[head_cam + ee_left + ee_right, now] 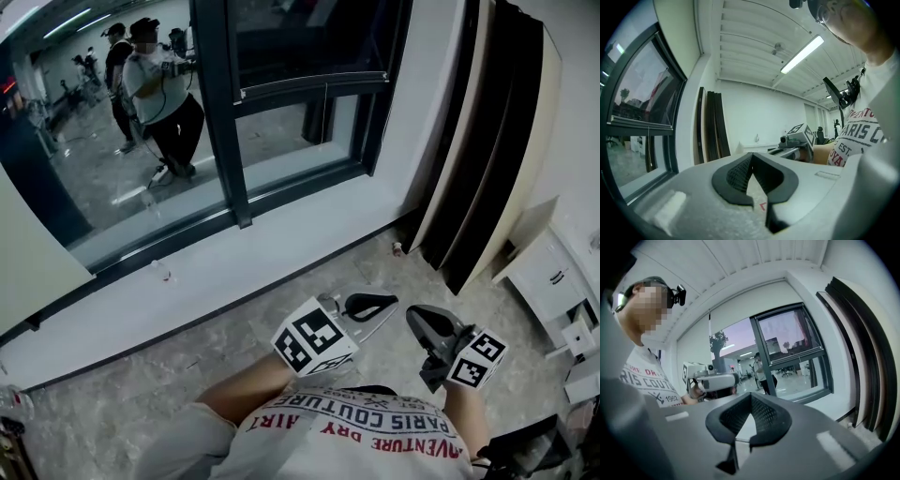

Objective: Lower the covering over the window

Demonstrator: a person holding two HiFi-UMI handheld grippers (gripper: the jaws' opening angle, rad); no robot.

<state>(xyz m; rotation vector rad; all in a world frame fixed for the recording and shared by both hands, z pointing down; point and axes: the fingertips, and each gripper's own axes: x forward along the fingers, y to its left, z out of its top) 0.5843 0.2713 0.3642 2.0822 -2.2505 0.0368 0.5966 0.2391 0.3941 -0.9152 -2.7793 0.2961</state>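
Note:
The window (pixel 281 94) has a dark frame and reflects the room and the person; it also shows in the left gripper view (pixel 637 103) and the right gripper view (pixel 792 348). No covering hangs over the glass. A thin cord (pixel 709 333) hangs beside the frame. My left gripper (pixel 370 307) is held low in front of my body, shut and empty, its pads (pixel 740 173) closed together. My right gripper (pixel 424 321) is beside it, also shut with nothing held, pads (pixel 761 416) meeting. Both are well short of the window, apart from the sill (pixel 281 234).
Tall dark and beige panels (pixel 487 141) lean in the corner right of the window. A white cabinet (pixel 553 272) stands at the far right. A small object (pixel 397 248) and a bottle (pixel 161 272) lie on the marble floor by the sill.

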